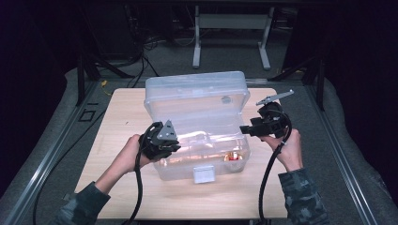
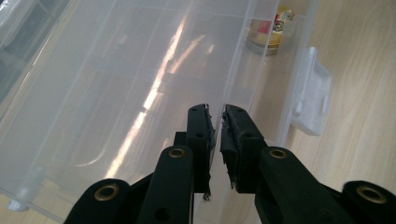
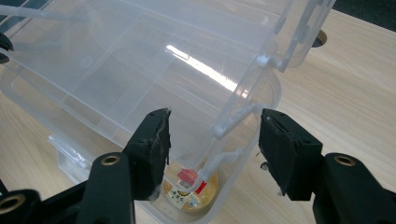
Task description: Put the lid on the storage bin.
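We see the clear plastic box (image 1: 199, 136) in the middle of the wooden table (image 1: 117, 122), its lid (image 1: 197, 96) raised and tilted back. The left gripper (image 2: 218, 135) has its jaws nearly together, pinched on the thin lid edge. The right gripper (image 3: 212, 149) has jaws wide apart, straddling the box's end wall. Inside sits a small round gold item (image 3: 191, 189), blurred through the plastic; we can't read its label.
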{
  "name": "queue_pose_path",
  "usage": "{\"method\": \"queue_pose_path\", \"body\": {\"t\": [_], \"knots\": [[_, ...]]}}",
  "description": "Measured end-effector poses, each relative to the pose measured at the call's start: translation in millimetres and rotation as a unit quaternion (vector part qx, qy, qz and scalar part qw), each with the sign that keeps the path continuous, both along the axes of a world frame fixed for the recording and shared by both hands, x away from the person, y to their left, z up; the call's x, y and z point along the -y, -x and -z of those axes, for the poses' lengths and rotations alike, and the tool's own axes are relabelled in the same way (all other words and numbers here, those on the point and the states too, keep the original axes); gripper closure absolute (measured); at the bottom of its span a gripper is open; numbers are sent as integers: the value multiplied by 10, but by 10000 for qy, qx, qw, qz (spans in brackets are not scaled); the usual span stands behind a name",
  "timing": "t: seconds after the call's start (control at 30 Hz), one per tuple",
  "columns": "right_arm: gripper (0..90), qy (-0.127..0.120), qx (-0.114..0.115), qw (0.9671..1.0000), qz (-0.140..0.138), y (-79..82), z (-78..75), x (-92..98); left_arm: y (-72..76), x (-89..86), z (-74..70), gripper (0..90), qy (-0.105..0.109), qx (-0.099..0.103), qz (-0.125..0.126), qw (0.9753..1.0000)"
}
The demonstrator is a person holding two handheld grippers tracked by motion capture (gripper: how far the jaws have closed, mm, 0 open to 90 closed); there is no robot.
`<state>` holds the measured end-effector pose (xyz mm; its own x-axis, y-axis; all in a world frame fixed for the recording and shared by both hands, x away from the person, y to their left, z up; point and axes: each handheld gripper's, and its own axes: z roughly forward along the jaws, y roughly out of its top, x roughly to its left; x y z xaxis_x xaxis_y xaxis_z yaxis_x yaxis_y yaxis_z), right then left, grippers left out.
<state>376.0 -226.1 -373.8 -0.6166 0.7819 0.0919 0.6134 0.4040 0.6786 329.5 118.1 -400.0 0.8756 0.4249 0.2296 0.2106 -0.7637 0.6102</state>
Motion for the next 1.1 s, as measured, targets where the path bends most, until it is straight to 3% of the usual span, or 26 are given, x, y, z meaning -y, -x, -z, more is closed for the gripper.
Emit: {"method": "queue_pose_path", "body": {"t": [0.63,0.73,0.83,0.93,1.1], "knots": [[413,-51,17,10000,-54,14,-21,-55,58,15,64,733,6,-175,29,9998],[405,-43,37,10000,-38,14,-23,-74,77,-2,73,672,78,-317,68,9994],[399,-138,51,9999,-36,25,-1,-93,114,-52,77,555,204,-431,52,9989],[387,-60,-91,9999,-35,32,34,-118,172,-102,71,461,213,-461,12,9987],[384,-114,-115,9999,-37,58,98,-103,320,-201,15,384,241,-456,18,9987]]}}
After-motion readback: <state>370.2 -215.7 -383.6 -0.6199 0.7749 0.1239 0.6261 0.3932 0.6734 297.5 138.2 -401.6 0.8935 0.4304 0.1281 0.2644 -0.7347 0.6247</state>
